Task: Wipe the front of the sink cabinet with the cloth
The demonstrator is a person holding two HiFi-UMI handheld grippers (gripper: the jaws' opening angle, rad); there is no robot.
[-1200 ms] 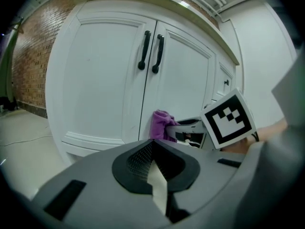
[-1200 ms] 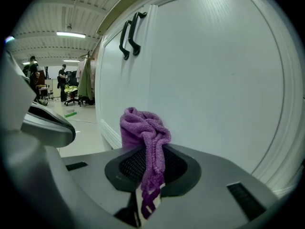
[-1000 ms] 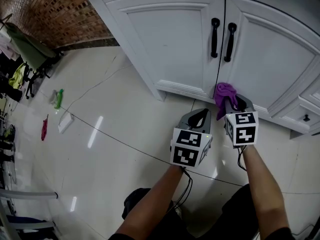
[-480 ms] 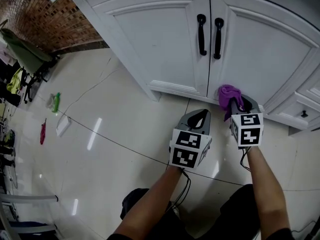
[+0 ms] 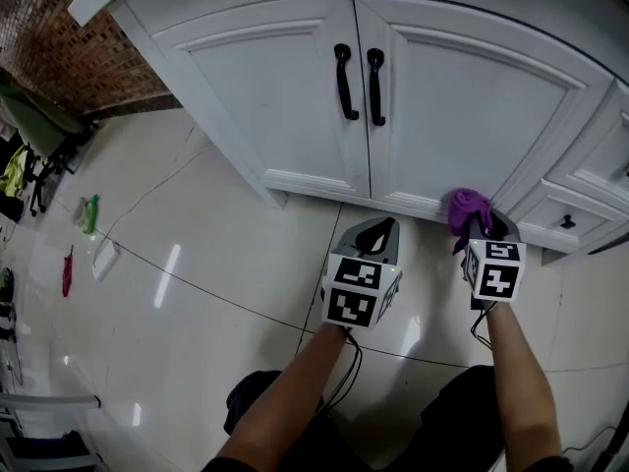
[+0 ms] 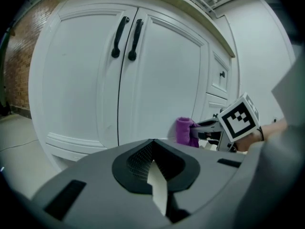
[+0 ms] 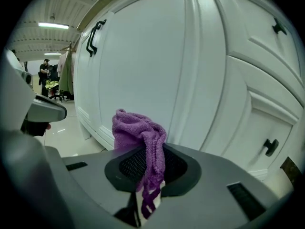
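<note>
glossy pale floor tiles [image 5: 197,244] meet the white panelled sink cabinet [image 5: 285,96], where the right gripper [image 5: 476,226], clamped on a bunched purple terry cloth [image 5: 468,208], holds it low at the cabinet's right door. wiping seems under way; next, a pressed sweep across the panel. the left gripper [image 5: 377,232] hovers short of the cabinet, jaws together, empty. only the right gripper view shows the cloth's pinched tail.

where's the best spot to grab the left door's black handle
Grip the left handle at mid-bar, straight from the front, the left gripper straddling it sideways: it is a slim vertical bar standing off the door, fixed at both ends.
</note>
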